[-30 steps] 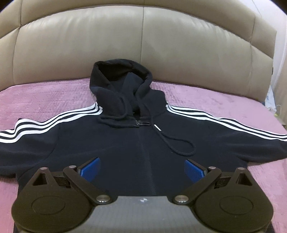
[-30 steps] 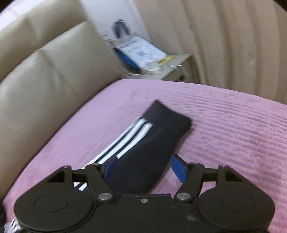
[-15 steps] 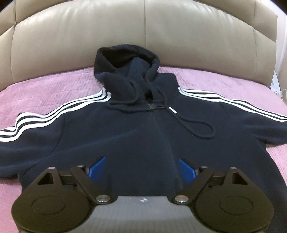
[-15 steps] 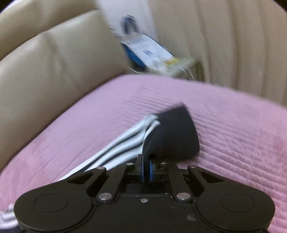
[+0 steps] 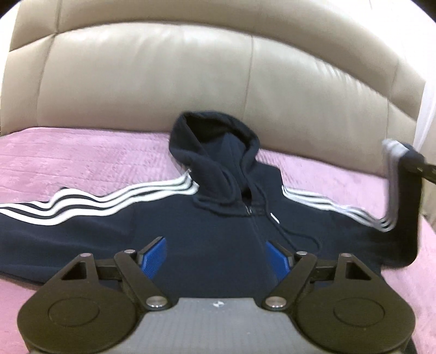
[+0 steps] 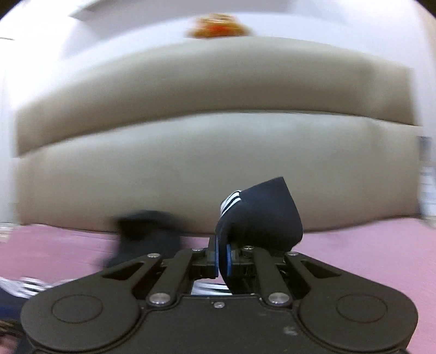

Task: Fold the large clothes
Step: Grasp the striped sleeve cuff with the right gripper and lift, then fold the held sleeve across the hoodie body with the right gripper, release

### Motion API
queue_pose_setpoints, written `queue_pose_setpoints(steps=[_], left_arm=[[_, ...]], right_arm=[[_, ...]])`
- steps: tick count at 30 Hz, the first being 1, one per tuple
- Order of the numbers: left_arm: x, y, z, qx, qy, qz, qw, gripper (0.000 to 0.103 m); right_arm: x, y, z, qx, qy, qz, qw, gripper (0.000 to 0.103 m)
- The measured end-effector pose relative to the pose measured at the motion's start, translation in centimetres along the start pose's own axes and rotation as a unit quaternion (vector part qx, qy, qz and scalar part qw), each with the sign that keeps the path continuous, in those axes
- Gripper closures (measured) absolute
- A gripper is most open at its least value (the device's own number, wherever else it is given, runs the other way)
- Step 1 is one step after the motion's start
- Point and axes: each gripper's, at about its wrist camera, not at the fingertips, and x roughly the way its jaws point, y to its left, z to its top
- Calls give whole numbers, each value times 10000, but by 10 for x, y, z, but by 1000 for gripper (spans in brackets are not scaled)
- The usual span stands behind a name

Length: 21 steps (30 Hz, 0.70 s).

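Note:
A dark navy zip hoodie (image 5: 218, 231) with white sleeve stripes lies front up on the pink bedspread (image 5: 81, 158), its hood (image 5: 215, 152) against the headboard. My left gripper (image 5: 215, 257) hovers over the hoodie's chest with its jaws closing. The blue pads (image 5: 152, 257) stand apart, pressing on nothing. The left sleeve (image 5: 68, 217) lies flat. The right sleeve (image 5: 403, 212) is lifted upright, held at its tip by my right gripper (image 5: 419, 166). In the right wrist view my right gripper (image 6: 222, 258) is shut on the sleeve cuff (image 6: 264, 212), with the blurred hood (image 6: 147, 234) beyond.
A padded beige leather headboard (image 5: 190, 81) closes off the far side of the bed. A white curtain (image 5: 425, 114) hangs at the right edge. An orange object (image 6: 218, 26) sits blurred above the headboard (image 6: 190, 136).
My right gripper shut on the sleeve cuff, lifted it off the bed and swung round to face the headboard. The left gripper's jaws narrowed as it shifted left across the hoodie.

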Motion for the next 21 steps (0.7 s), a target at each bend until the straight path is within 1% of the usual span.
queue_pose_setpoints(steps=[1,2,3,4,5,6,7,8,9,10,11,12,13,14,15,16,17,18,19,21], left_arm=[[-4,4,2,-39,-26,3,10000,23],[-8,9,4,-97,-63,-4,9999,23],[-12,14,5,-145,-87,6,9999,23],[-15,20,6,-185,-111,33,9998,23],[-18,27,6,-226,-146,77,9996,21],[-20,34,4,-265,-154,130,9994,20],[-19,43,2,-303,-88,225,9992,20],[-19,51,-1,-348,-5,291,9990,21],[-15,57,-4,-258,163,350,9989,22],[-10,62,-11,-51,336,459,9984,22],[-6,70,-19,48,427,464,9980,21],[-5,78,-24,40,495,416,9979,21],[-4,89,-29,-84,576,321,9978,21],[-4,99,-32,-281,599,198,9976,21],[-4,112,-33,-619,588,-45,9963,19],[-3,123,-34,-974,570,-310,9931,15],[0,132,-35,-1323,541,-528,9883,13],[3,137,-35,-1573,520,-671,9839,13],[8,142,-33,-1814,509,-802,9788,13],[23,149,-30,-2213,508,-867,9700,13]], right_arm=[[5,28,-6,139,50,280,9995,94],[13,51,-16,268,188,490,9983,94],[23,72,-29,319,445,693,9961,92],[37,95,-49,265,816,905,9922,81],[47,111,-67,156,1135,967,9887,61],[54,121,-85,157,1444,941,9849,59],[57,121,-98,314,1785,955,9788,55],[55,116,-105,424,1967,1032,9741,56],[44,109,-109,559,1940,1095,9733,56],[29,97,-109,598,1767,1050,9768,48],[20,78,-106,569,1617,940,9807,31],[12,59,-100,538,1410,732,9858,26],[2,43,-99,476,1246,468,9900,26],[-1,35,-99,400,1227,235,9914,28],[-2,25,-99,302,1275,-96,9913,36],[-1,10,-101,240,1362,-400,9896,64],[5,-3,-102,225,1464,-687,9866,94],[11,-15,-102,252,1535,-904,9837,97],[17,-26,-104,287,1564,-1039,9818,96],[27,-41,-111,345,1723,-1092,9784,96]])
